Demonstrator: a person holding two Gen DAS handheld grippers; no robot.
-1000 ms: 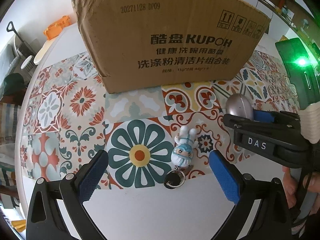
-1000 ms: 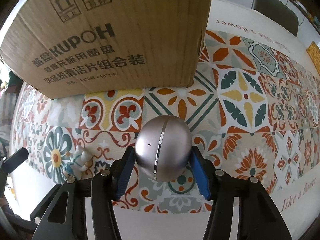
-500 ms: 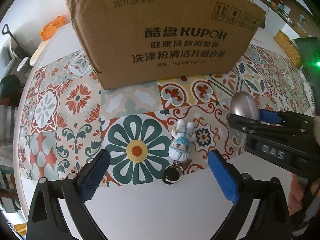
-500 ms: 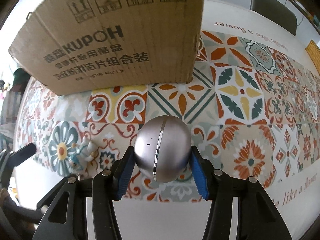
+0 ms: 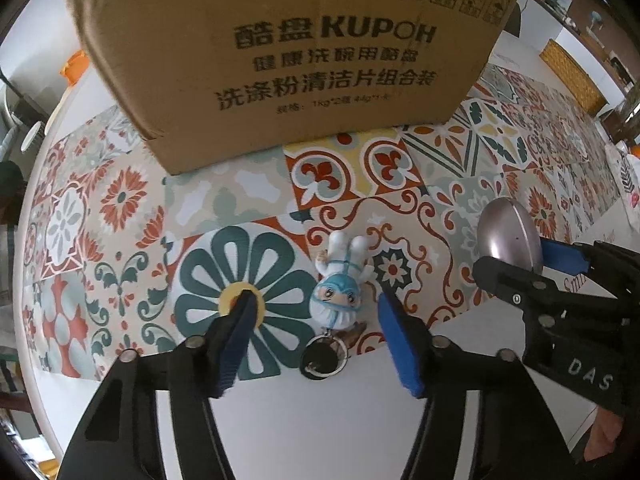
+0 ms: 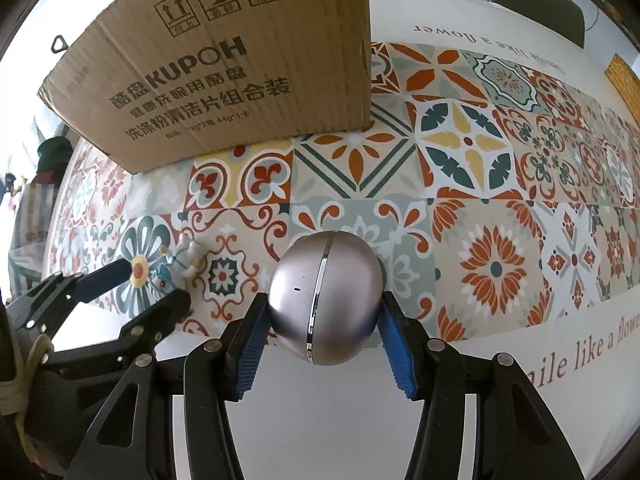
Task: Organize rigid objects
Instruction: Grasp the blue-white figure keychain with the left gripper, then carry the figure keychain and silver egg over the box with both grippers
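A small white and blue figurine keychain [image 5: 338, 288] lies on the patterned tablecloth, its black ring [image 5: 322, 358] toward me. My left gripper [image 5: 316, 316] is open, one finger on each side of the figurine, not touching it. My right gripper [image 6: 322, 320] is shut on a silver egg-shaped object [image 6: 324, 296] and holds it above the cloth; the egg also shows in the left wrist view [image 5: 510, 236]. The figurine shows in the right wrist view [image 6: 180, 260] at the left, between the left gripper's fingers.
A large brown cardboard box [image 5: 288, 52] stands behind the figurine; it also shows in the right wrist view [image 6: 224, 68]. The patterned tablecloth [image 6: 480, 200] stretches to the right. An orange object [image 5: 74, 66] lies at the far left. A dark chair [image 6: 536, 0] stands behind the table.
My left gripper has moved forward and narrowed, so its fingers now flank the figurine. My right gripper still holds the silver egg and has shifted slightly.
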